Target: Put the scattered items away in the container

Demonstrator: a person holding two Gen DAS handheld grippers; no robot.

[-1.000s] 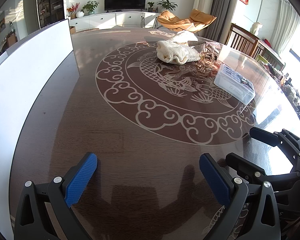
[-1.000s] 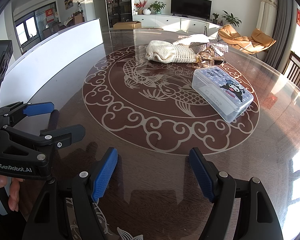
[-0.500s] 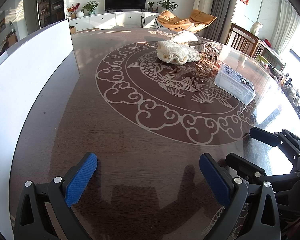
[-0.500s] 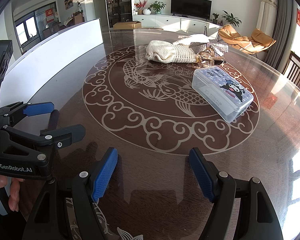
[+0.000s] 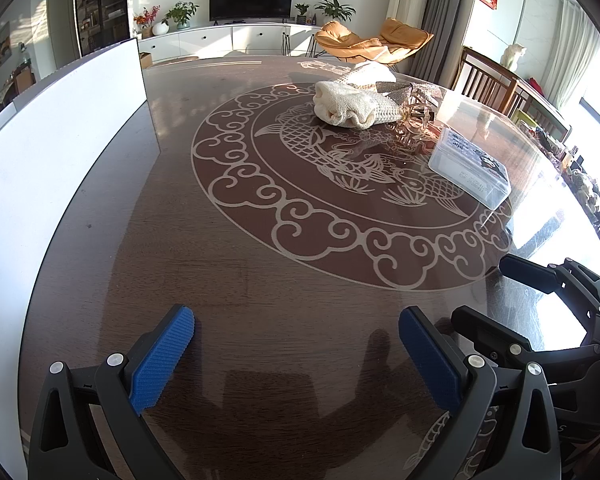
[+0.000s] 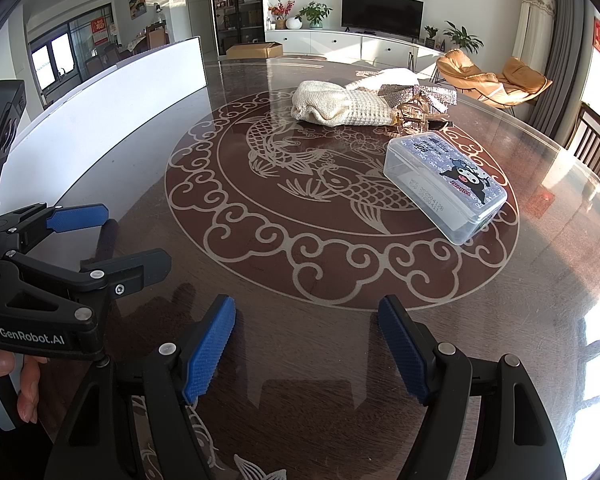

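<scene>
A clear plastic box [image 6: 446, 186] with a cartoon label lies on the table's right side; it also shows in the left wrist view [image 5: 469, 166]. A cream knitted pouch [image 6: 340, 104] lies farther back, also seen in the left wrist view [image 5: 354, 108]. Beside the pouch lie a silver glitter bow [image 6: 418, 94] and a clear hair clip [image 6: 414, 114]. My left gripper [image 5: 296, 356] is open and empty near the table's front edge. My right gripper [image 6: 306, 350] is open and empty beside it, to its right.
The round dark table [image 5: 220, 280] has a pale fish and cloud pattern under glass. A white board [image 5: 60, 128] stands along the left edge. Chairs [image 5: 488, 80] stand at the far right. The left gripper shows in the right wrist view [image 6: 76, 240].
</scene>
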